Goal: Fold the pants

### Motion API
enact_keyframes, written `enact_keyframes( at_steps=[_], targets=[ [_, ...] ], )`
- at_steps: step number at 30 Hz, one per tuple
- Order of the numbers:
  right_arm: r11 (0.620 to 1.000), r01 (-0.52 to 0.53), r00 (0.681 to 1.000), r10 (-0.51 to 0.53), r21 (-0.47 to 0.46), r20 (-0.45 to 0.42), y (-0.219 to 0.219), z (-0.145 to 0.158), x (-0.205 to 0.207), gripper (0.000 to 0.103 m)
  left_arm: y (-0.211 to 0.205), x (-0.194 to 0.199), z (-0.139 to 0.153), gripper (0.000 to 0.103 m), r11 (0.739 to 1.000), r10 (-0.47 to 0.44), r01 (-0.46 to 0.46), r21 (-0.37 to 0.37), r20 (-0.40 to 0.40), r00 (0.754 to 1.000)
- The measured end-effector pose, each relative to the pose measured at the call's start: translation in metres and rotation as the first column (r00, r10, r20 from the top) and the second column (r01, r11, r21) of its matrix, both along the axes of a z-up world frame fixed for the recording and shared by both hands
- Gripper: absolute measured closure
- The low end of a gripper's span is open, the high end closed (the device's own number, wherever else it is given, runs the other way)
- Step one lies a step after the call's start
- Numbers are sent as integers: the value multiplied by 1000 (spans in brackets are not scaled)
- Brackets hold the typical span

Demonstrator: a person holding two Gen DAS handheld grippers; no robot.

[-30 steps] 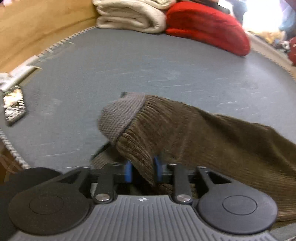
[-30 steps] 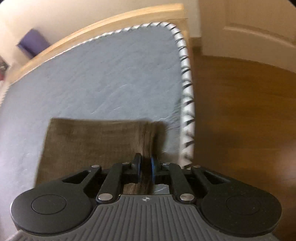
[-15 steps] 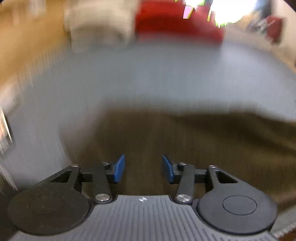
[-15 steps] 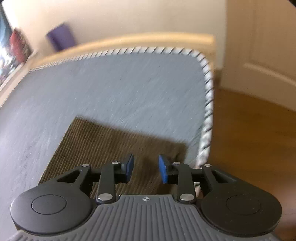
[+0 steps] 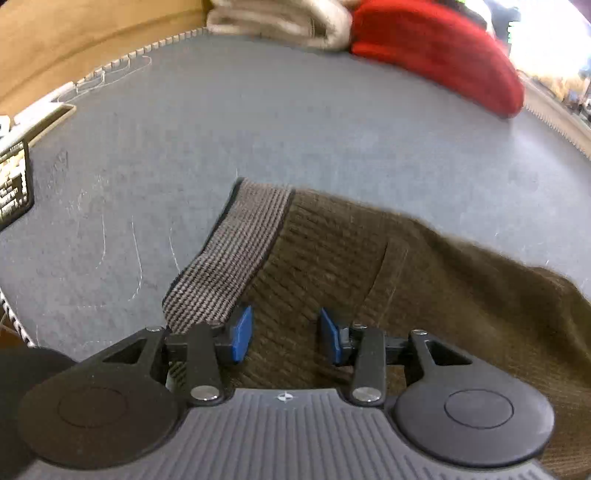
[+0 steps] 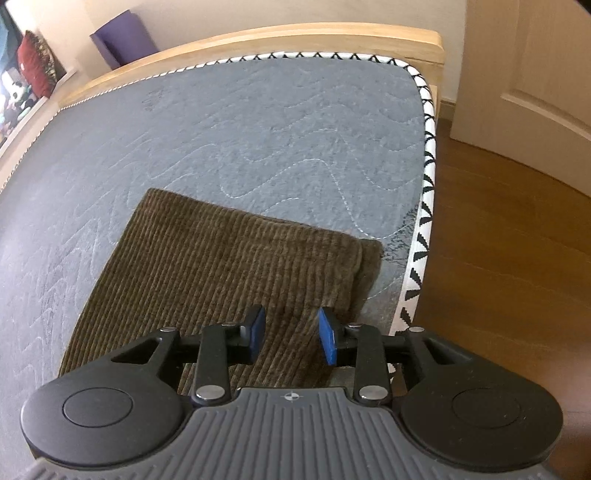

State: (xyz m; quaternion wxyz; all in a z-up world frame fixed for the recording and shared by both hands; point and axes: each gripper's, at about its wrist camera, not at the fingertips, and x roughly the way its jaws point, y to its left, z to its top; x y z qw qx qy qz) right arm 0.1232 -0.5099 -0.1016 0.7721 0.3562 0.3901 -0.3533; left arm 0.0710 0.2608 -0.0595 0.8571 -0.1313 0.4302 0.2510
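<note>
Left wrist view: left tool (image 5: 284, 334) jaws closing, blue pads partly apart, gripping nothing; brown corduroy pants (image 5: 388, 266) lie under them, striped ribbed waistband (image 5: 236, 254) up-left. Right tool (image 6: 291, 338) likewise part-open above the leg ends (image 6: 229, 266), near the grey quilted mattress (image 6: 258, 129) edge.

Can't see where the pants (image 5: 424, 280) end, cut off at the right edge and tucked under the left tool (image 5: 284, 334). Same from the right tool (image 6: 291, 334), hides the near part. Blurry towels (image 5: 280, 18) up top, cropped.
</note>
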Motion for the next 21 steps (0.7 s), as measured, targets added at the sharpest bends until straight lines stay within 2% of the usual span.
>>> enact_keyframes(
  at_steps=[1,3,5,7,9,11,13,14,15,16,17,18,21],
  targets=[
    [1000,4,1000,-5,15,11,-4,-1,-1,69,-11,3,3,61,998,-39,40,53,-20,999],
    [999,-1,999,-1,52,41,-17,-1,-2,69,-38,1,11,61,977,-156,152,149,18,988],
    [997,-10,997,5,77,71,-28,1,-4,69,-67,2,15,61,943,-282,267,198,52,958],
    [996,-17,996,10,84,88,-37,3,-8,68,-88,1,18,60,911,-388,367,189,86,918],
    [994,-9,996,-1,108,94,-42,2,-14,68,-102,4,17,60,882,-468,454,126,131,874],
    [992,14,995,-26,129,91,-41,-2,-22,68,-117,4,7,60,849,-528,523,72,141,837],
    [992,59,996,-65,114,54,-38,-3,-30,66,-127,9,-4,59,808,-588,589,23,102,802],
    [991,90,995,-94,102,40,-37,-4,-35,66,-138,12,-16,58,775,-631,632,-28,29,775],
    [989,115,992,-119,97,37,-37,-5,-40,65,-148,9,-31,53,750,-661,660,-46,-33,750],
    [987,131,990,-135,95,38,-37,-6,-43,64,-154,3,-32,51,718,-695,695,32,-30,719],
    [986,132,990,-136,99,38,-38,-8,-44,62,-159,3,-33,51,697,-712,714,65,-52,700],
    [986,126,991,-131,107,39,-39,-10,-43,57,-159,5,-33,51,696,-713,715,67,-57,699],
    [978,97,990,-113,184,81,-40,-19,-37,51,-146,11,-35,51,725,-689,689,0,-26,725]
  ],
)
